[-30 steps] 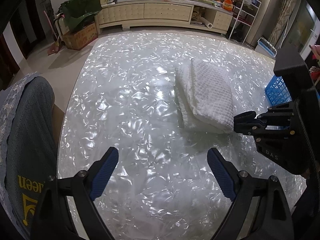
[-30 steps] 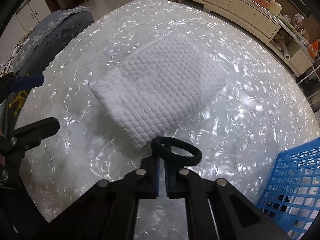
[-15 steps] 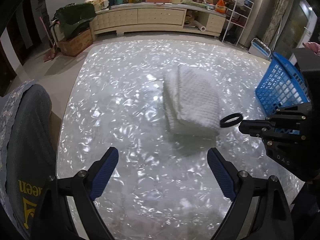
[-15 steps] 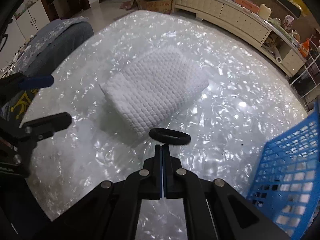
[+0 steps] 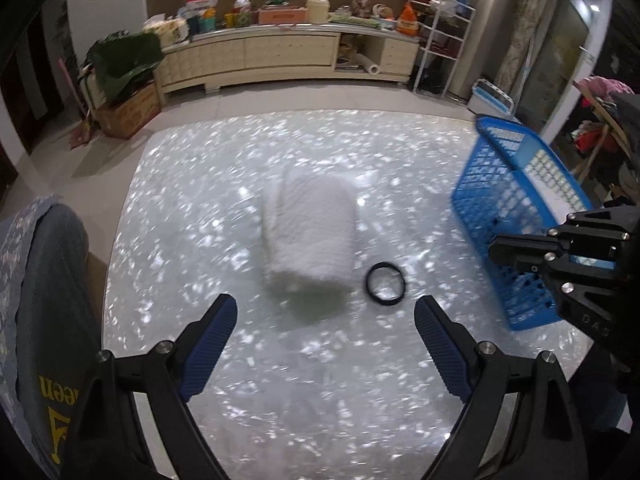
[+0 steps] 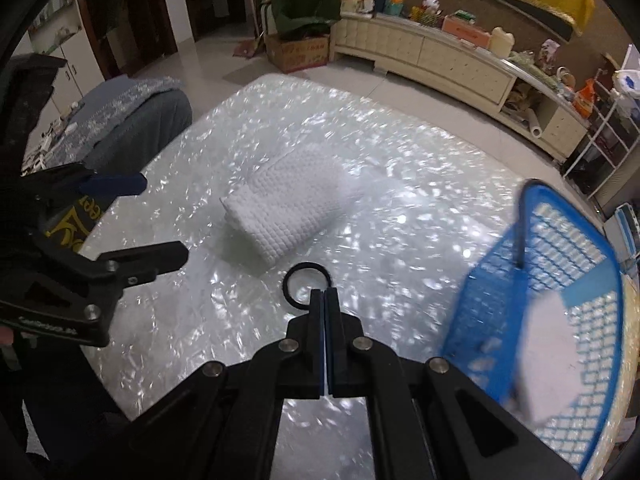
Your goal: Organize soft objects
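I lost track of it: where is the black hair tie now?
In the left view, the hair tie sits on the shiny table by the white towel's near right corner, between towel and blue basket, clear of the shut right tongs.

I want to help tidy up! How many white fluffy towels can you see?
2. One folded white towel lies mid-table. A second white cloth, blurry, sits inside the blue basket. The basket could hide more.

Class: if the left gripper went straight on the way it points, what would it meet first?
Most likely the folded white towel, lying on the table dead ahead of the left gripper; the black hair tie sits right of that line. Depth is uncertain.
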`<state>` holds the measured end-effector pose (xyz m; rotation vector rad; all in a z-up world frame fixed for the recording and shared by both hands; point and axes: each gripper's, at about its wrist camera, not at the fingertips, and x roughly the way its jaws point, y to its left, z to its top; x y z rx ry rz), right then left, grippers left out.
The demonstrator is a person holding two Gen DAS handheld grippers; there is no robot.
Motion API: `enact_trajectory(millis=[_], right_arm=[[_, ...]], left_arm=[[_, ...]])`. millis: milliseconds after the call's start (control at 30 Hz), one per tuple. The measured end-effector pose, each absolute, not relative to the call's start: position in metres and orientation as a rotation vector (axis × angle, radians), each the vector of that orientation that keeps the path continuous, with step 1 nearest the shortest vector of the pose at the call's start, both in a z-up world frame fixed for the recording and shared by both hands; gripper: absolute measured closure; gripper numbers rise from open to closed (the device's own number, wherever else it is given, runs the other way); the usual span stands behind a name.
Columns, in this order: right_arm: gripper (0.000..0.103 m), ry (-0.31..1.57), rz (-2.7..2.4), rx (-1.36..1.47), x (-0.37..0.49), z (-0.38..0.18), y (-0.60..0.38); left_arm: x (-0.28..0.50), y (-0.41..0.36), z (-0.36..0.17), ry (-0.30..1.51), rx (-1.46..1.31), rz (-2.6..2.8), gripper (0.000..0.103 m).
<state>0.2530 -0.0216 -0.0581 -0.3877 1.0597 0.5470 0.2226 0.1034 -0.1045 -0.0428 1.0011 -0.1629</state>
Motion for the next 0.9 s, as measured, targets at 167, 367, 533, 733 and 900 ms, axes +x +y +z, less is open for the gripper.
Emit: enact_trajectory(millis=[167, 367, 533, 733, 900], right_arm=[[0.103, 1.022, 0.498, -0.351, 0.246, -0.03, -0.059], [0.103, 1.0, 0.403, -0.322, 0.247, -0.016, -0.102], [0.099, 1.004, 0.35, -0.295, 0.243, -0.016, -0.128], [0.021, 1.003, 0.272, -0.278, 0.24, -0.019, -0.141], [0.009, 1.018, 0.264, -0.276, 0.241, -0.02, -0.139]], left_arm=[[0.225, 0.073, -0.086, 0.982, 0.0, -0.208, 0.014], [0.226, 0.043, -0.073, 0.971, 0.026, -0.245, 0.014], [0.227, 0.02, -0.067, 0.973, 0.054, -0.268, 0.014], [0.226, 0.001, -0.062, 0.977, 0.076, -0.281, 0.014], [0.223, -0.003, -0.062, 0.985, 0.088, -0.284, 0.014]])
